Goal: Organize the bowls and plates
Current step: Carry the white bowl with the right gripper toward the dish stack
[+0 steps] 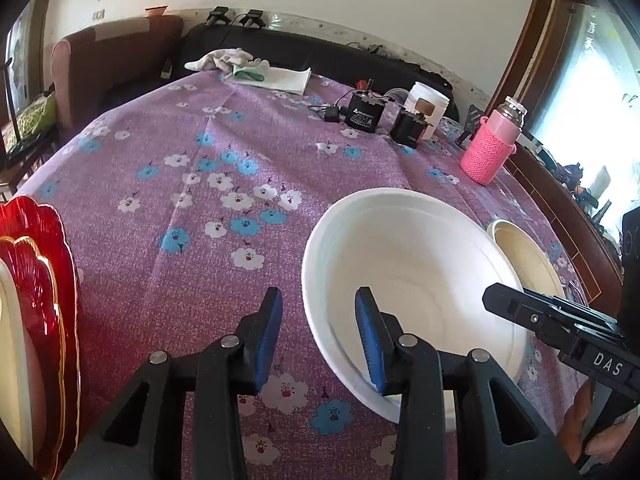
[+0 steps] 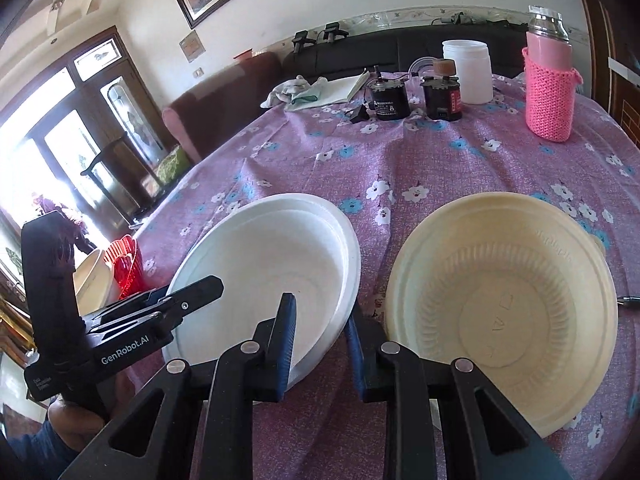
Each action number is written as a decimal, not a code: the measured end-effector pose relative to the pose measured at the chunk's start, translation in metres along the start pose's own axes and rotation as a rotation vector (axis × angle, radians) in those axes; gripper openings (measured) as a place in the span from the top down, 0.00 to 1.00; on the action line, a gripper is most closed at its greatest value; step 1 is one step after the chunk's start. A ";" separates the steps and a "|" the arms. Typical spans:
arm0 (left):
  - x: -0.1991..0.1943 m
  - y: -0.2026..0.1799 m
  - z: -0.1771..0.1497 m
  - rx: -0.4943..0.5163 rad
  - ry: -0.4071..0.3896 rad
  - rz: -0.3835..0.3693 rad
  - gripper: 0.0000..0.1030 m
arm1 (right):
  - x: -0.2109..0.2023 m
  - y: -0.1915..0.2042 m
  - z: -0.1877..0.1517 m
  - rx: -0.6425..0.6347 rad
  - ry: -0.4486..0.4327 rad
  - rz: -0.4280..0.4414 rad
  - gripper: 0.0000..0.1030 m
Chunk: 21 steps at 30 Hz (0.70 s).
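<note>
The left tongs (image 1: 318, 336) straddle the near-left rim of the white bowl (image 1: 412, 280): one blue pad sits inside the bowl, the other outside over the cloth, with a visible gap on the outer side, so they look spread around the rim rather than pressing it. The right tongs (image 2: 320, 344) straddle the same bowl's (image 2: 280, 264) right rim, one pad inside and one dropped into the gap beside the cream bowl (image 2: 504, 312); whether these pads already pinch the rim I cannot tell, since the outer pad is half hidden behind the lip.

The white bowl looks like two or more nested shells, judging by the doubled rim. A pinch on the top lip alone could lift one shell and leave the rest, or flex the thin wall so it slips free. Uneven pulls from the two sides could tilt it. The outer right pad stands just beside the cream bowl and could nudge it along the loose floral cloth (image 1: 208, 168) on the bench. The red plates (image 1: 44, 280) stand stacked well to the left, the pink bottle (image 1: 492, 148) well behind.
</note>
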<state>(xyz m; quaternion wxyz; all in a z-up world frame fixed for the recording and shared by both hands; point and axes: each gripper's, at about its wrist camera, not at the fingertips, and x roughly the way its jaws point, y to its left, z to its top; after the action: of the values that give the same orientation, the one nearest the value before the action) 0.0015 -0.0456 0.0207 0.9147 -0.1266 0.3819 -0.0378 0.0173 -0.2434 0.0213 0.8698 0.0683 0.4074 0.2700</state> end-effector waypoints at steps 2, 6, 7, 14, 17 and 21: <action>-0.002 0.001 0.000 -0.002 -0.008 0.000 0.64 | -0.002 0.000 0.001 0.008 -0.002 -0.010 0.75; -0.003 -0.004 0.000 0.027 -0.016 0.037 0.64 | -0.004 0.003 0.002 -0.007 0.005 -0.022 0.75; -0.002 -0.005 0.000 0.033 -0.013 0.045 0.64 | -0.002 0.003 0.002 -0.008 0.013 -0.028 0.75; -0.004 -0.014 -0.001 0.084 -0.031 0.099 0.86 | -0.003 0.002 0.001 0.003 0.020 -0.007 0.84; -0.011 -0.015 -0.002 0.087 -0.059 0.118 0.87 | -0.003 0.002 0.000 0.010 0.013 -0.003 0.85; -0.023 -0.020 -0.006 0.100 -0.080 0.150 0.86 | -0.005 0.003 -0.001 0.007 -0.001 0.006 0.85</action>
<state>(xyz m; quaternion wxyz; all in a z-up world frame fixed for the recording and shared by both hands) -0.0180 -0.0620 0.0375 0.9346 -0.0534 0.3512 0.0169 0.0130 -0.2432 0.0251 0.8689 0.0724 0.4078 0.2712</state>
